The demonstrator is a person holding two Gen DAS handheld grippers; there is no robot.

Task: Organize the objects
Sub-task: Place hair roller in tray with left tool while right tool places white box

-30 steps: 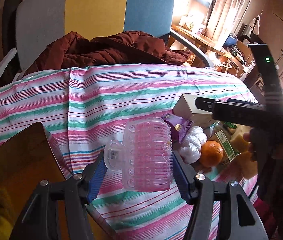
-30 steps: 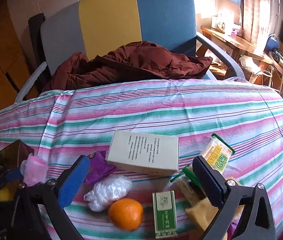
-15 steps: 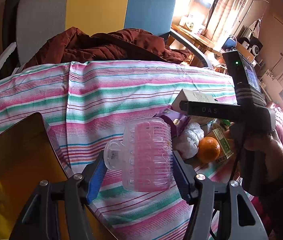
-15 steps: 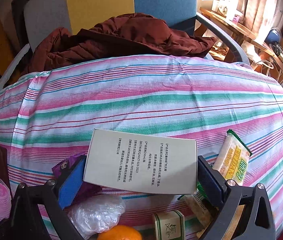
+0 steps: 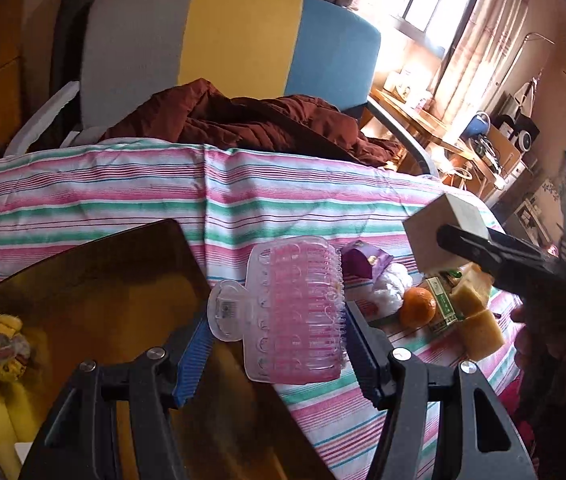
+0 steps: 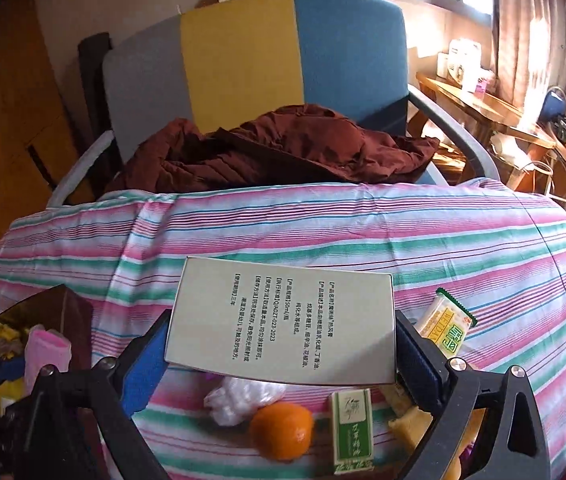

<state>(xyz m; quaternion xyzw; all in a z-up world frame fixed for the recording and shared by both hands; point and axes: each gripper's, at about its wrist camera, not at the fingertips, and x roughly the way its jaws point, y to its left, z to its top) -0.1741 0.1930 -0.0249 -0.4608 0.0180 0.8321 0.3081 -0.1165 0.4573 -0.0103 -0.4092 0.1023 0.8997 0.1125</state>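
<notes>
1. Handling, left side: pink hair claw clip (image 5: pixel 299 308) is held clamped between the blue pads of the left gripper (image 5: pixel 279 344), above the edge of an amber translucent bin (image 5: pixel 95 280). Clip is judged light, rigid plastic with thin teeth; slippery and liable to twist if squeezed off-centre. Grip across the ribbed body, as seen, is judged sounder than one on the teeth or the clear tab.
2. Handling, right side: pale cardboard box (image 6: pixel 283 328) with printed text is clamped end to end by the right gripper (image 6: pixel 279 356) and is held clear of the cloth. Box is judged light and stiff, though its walls could be dented by hard pressure.
3. Remaining items: orange (image 6: pixel 281 430), green-and-white packet (image 6: pixel 352 426), crumpled clear plastic (image 6: pixel 243 398), yellow snack pack (image 6: pixel 449 326) and purple wrapper (image 5: pixel 365 262) are seen lying close together on the cloth, not yet sorted.
4. Surface: striped pink-green-white cloth (image 6: pixel 363 232) is spread over a rounded table; soft, slightly creased.
5. Room: chair (image 6: pixel 251 60) with grey, yellow and blue panels stands behind, a maroon jacket (image 6: pixel 283 152) heaped on it. Sunlit window and cluttered wooden desk are noted at right.
</notes>
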